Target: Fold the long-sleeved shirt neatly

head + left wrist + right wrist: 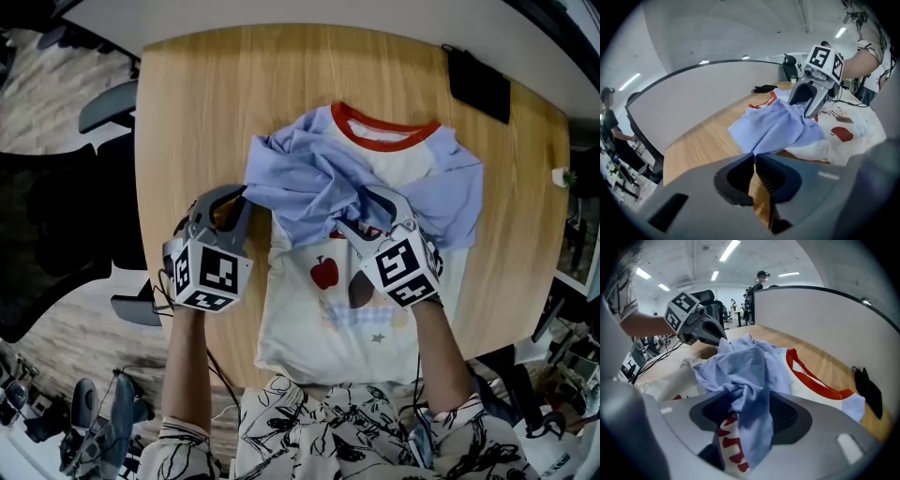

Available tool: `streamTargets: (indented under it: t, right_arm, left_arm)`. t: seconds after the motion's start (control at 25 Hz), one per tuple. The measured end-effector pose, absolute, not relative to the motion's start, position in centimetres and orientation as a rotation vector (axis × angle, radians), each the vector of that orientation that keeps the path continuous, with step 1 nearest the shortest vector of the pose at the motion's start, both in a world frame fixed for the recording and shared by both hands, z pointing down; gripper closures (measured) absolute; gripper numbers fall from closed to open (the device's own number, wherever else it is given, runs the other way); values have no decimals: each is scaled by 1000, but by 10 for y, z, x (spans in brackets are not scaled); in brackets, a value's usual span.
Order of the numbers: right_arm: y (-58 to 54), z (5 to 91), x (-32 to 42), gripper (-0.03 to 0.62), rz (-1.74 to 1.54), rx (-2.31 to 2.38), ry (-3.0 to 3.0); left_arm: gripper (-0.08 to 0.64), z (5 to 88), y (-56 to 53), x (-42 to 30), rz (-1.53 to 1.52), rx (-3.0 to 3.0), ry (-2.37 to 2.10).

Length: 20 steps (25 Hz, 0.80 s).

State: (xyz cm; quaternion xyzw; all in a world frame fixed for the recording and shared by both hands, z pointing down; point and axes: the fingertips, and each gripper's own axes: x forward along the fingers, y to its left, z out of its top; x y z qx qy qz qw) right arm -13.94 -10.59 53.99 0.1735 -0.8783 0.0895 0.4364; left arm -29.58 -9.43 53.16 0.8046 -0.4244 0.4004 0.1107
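A long-sleeved shirt (323, 309) lies on the wooden table (197, 103): cream body with an apple print, red collar (384, 138), blue sleeves. Both blue sleeves are bunched over the chest (309, 187). My left gripper (246, 194) is at the bunch's left corner. In the left gripper view its jaws (753, 155) are shut, and the blue fabric (778, 126) tapers right into their tips. My right gripper (373, 214) is shut on a wad of blue sleeve (750, 376) with a red-and-white strip (729, 437) hanging between the jaws.
A black object (478, 84) lies at the table's far right corner. A grey partition (825, 319) stands behind the table. Office chairs (108, 105) stand off the left edge. A person (608, 117) sits far off in the room.
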Motion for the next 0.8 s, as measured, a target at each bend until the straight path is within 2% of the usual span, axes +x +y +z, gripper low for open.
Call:
streamTargets:
  t: [0.28, 0.44, 0.64, 0.8]
  right_arm:
    - [-103, 545, -131, 316, 322, 492, -2225]
    - [-104, 545, -132, 316, 310, 493, -2226]
    - [-97, 527, -132, 313, 315, 458, -2265]
    - [-87, 494, -103, 291, 364, 454, -2307]
  left_arm:
    - [541, 421, -120, -293, 1160, 2497, -1691]
    - [541, 358, -130, -276, 1304, 2593, -1802]
    - [541, 337, -124, -211, 1399, 2814, -1772]
    - [541, 343, -117, -155, 1417, 2943, -1638]
